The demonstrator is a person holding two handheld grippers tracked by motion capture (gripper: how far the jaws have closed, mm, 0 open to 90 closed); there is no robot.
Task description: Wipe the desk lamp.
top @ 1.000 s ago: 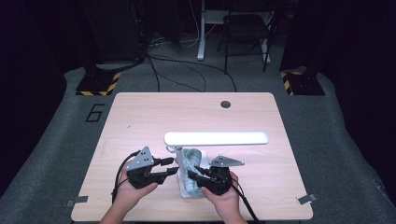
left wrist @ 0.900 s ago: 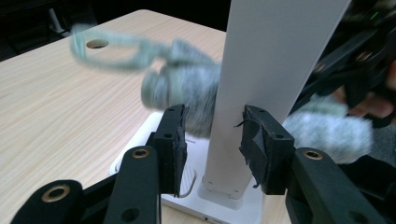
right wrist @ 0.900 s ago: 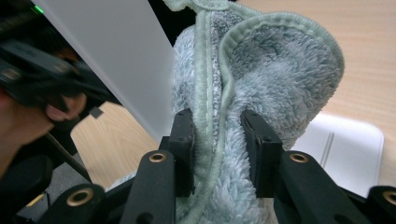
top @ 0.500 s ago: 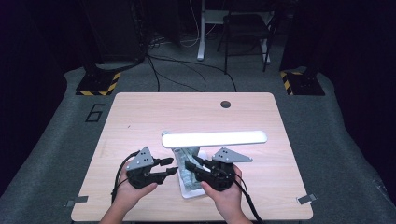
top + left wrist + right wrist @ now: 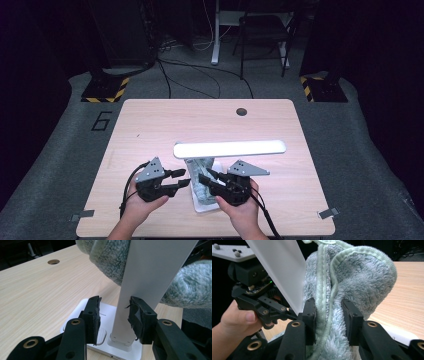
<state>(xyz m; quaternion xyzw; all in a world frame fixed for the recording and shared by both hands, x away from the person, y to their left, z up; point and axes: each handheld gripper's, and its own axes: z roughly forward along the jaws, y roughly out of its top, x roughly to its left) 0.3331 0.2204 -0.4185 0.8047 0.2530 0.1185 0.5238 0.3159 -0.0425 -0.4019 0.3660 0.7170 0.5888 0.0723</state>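
1. A pale wooden table [image 5: 150,130] is standing on grey carpet in a dark room, with cables trailing across the floor behind it
2. A white desk lamp is standing near the table's front edge; its flat base [image 5: 200,205] is resting on the wood, its upright arm [image 5: 147,277] is rising from the base, and its long head [image 5: 230,148] is lying level above the table
3. A fluffy pale-green cloth [image 5: 352,282] is pressing against the lamp's arm on the side facing the right gripper
4. The left gripper [image 5: 113,317] is straddling the lower part of the arm just above the base; its right pad is lying against the arm, while a gap is showing beside its left pad, so a firm pinch cannot be told
5. The right gripper [image 5: 328,315] is pinching the cloth, both pads sinking into the pile
6. In the high view, the two hands are facing each other across the lamp base
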